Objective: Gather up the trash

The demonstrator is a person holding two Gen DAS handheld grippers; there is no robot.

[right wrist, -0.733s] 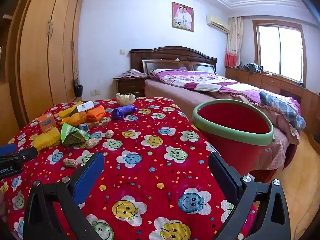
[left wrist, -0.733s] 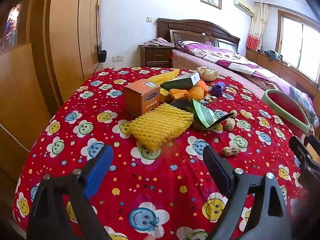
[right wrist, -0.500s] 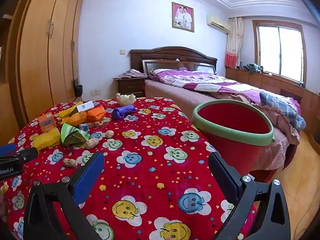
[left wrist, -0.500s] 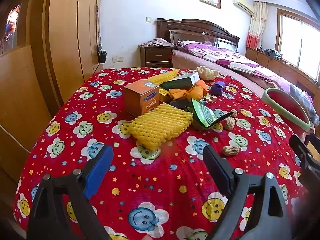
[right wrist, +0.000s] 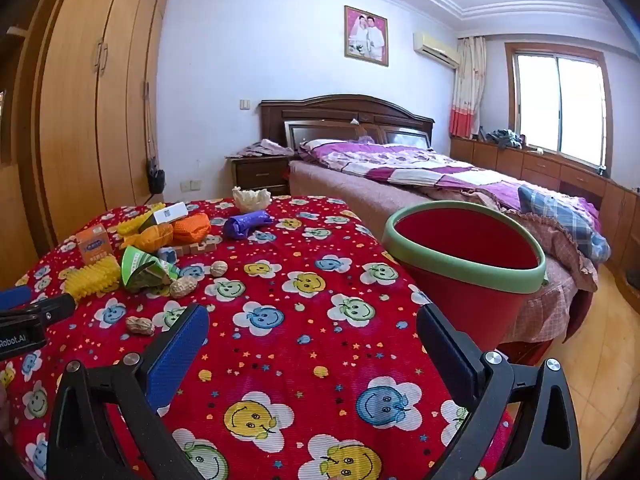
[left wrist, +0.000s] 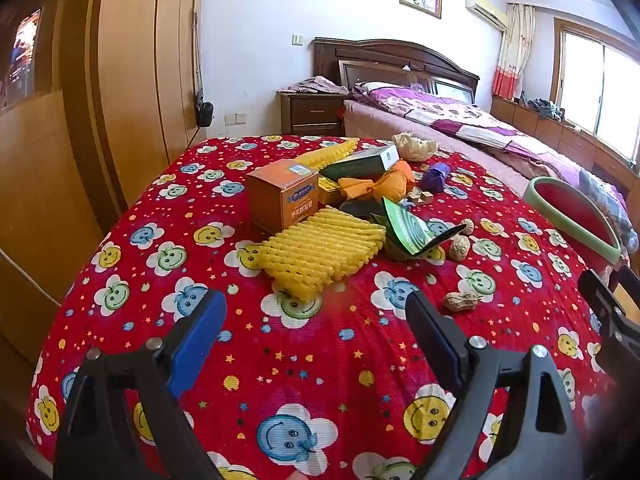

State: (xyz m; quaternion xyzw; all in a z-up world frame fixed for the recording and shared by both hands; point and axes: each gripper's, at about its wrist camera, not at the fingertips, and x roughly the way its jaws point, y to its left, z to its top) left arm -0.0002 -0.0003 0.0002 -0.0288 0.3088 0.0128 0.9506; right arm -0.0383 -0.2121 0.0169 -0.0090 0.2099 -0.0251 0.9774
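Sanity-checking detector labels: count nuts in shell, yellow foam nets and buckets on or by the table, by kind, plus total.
Nuts in shell: 3
Yellow foam nets: 2
Bucket: 1
Total: 6

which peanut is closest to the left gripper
The lone peanut lying just beyond the left gripper, near its right finger. The other two lie farther back, beside the green packet.
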